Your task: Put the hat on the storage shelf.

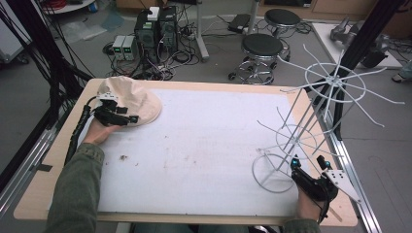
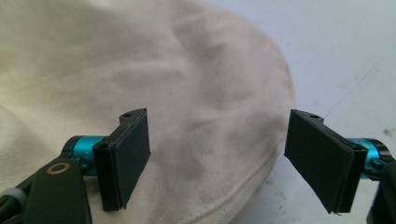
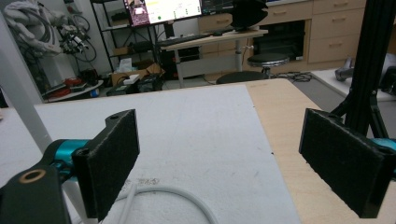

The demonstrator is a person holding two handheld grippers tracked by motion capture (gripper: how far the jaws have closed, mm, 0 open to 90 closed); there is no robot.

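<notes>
- A cream cloth hat [image 1: 130, 99] lay near the far left corner of the table [image 1: 43, 191], partly on the white mat [image 1: 204, 145] that covered most of the top.
- The left gripper [image 1: 127, 118] sat at the near edge of the hat, pointing toward the right side of the table.
- A hand [image 1: 99, 132] in a green sleeve [image 1: 75, 189] held it from behind.
- In the left gripper view, its jaws stood wide apart with the hat [image 2: 154, 79] lying between and just past them.
- The left pad [image 2: 133, 156] was over the cloth, and the right pad [image 2: 320, 158] was out by the hat's rim, over the mat.
- I could not tell if either pad touched the cloth.
- Nothing was pinched between them.
- A white wire rack [image 1: 311, 126] stood near the right edge of the table, with a round ring at its foot and thin arms sticking out at the top.
- The right gripper [image 1: 307, 166] was by the near right corner, just beside the foot ring of the rack.
- In the right gripper view, its jaws were wide apart too, holding nothing.
- A white pole of the rack [image 3: 25, 107] rose at the left of that view, beside the left pad [image 3: 112, 163], and a curved bit of white wire [image 3: 177, 196] lay on the mat low between the jaws.
- The hat was well apart from the right gripper, across the table.
- Beyond the far edge stood two black stools [image 1: 262, 51] and some computer boxes [image 1: 155, 29] on the floor.
</notes>
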